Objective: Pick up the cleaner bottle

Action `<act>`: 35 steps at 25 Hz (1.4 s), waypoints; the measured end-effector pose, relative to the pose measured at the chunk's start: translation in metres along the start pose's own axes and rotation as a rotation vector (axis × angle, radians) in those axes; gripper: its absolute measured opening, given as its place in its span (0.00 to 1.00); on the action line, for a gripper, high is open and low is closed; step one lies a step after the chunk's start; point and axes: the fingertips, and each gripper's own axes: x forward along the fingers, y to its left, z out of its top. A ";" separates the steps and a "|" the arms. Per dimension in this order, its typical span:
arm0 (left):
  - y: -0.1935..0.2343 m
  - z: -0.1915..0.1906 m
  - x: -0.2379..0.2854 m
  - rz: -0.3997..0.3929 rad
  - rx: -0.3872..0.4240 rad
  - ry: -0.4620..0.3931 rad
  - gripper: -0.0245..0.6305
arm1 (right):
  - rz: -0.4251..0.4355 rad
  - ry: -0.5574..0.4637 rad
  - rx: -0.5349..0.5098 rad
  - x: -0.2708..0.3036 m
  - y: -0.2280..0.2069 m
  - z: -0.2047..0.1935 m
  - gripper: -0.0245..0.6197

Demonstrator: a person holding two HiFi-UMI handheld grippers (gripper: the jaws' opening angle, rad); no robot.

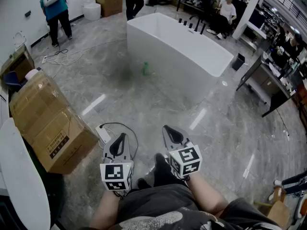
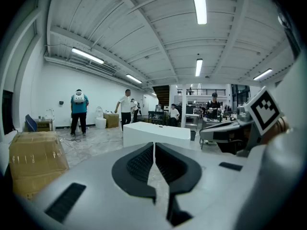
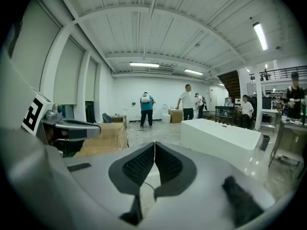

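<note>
Head view: left gripper [image 1: 122, 136] and right gripper [image 1: 165, 128] closed and empty (jaws pressed together) low over the floor [image 1: 144, 104]; green bottle [image 1: 145, 69] sits well ahead, just beside the white tub [image 1: 172, 56].

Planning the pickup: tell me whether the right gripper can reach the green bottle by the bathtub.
Probably not from here: the green bottle stands far ahead on the floor beside the bathtub, while the right gripper sits close to the person, fingers shut.
</note>
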 end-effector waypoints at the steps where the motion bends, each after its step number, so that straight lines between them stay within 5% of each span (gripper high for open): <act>1: 0.000 -0.001 0.000 -0.001 0.000 0.001 0.07 | -0.003 -0.001 -0.002 0.000 0.000 -0.001 0.08; 11: 0.000 -0.001 0.000 0.001 -0.002 0.007 0.07 | -0.001 0.004 0.001 0.001 0.001 -0.002 0.08; 19: 0.002 -0.006 0.014 -0.013 -0.043 0.021 0.07 | 0.003 -0.038 0.122 -0.003 -0.021 -0.010 0.08; 35: 0.031 0.016 0.171 0.029 -0.033 0.076 0.07 | 0.011 -0.039 0.207 0.131 -0.169 0.008 0.08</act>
